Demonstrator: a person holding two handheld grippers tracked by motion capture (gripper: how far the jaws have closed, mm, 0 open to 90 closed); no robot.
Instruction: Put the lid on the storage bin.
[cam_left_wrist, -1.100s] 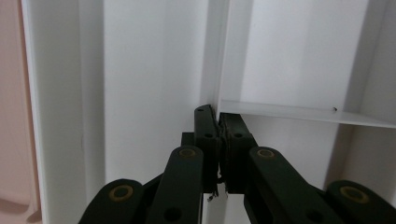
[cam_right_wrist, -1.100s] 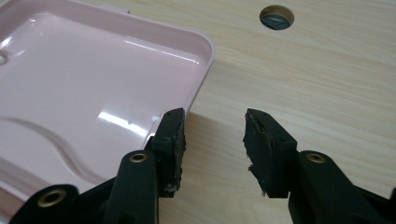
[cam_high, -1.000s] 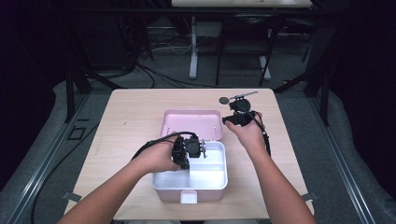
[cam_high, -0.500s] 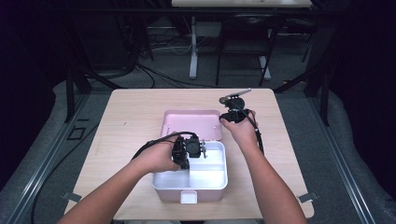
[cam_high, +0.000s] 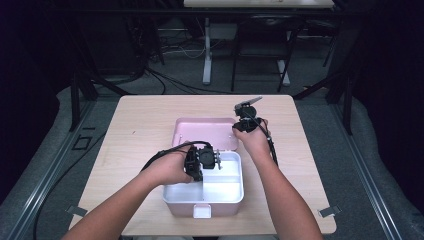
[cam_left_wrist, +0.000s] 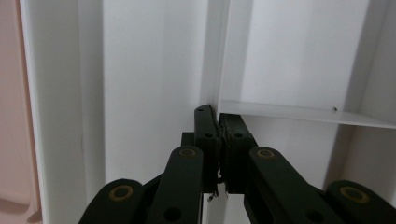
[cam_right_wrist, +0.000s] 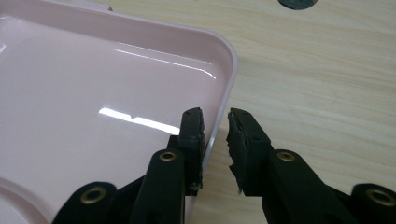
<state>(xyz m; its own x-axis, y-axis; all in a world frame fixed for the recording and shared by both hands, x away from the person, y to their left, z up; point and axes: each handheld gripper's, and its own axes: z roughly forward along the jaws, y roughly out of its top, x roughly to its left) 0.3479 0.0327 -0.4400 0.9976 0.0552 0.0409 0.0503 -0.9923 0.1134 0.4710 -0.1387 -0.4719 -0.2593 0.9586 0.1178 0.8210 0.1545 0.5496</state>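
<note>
Here my left gripper pinches the white box's divider, while my right gripper, jaws just closing, straddles the pink lid's rim.

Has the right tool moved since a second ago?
Yes. The right tool came nearer, away from the dark disc, onto the pink lid's right rim, jaws closing astride it.

Count: 1 white box with 1 divider wall at the left gripper. 1 pink lid with its rim between the right gripper jaws. 2 grippers total. 1 dark disc beyond right gripper. 1 counter.
</note>
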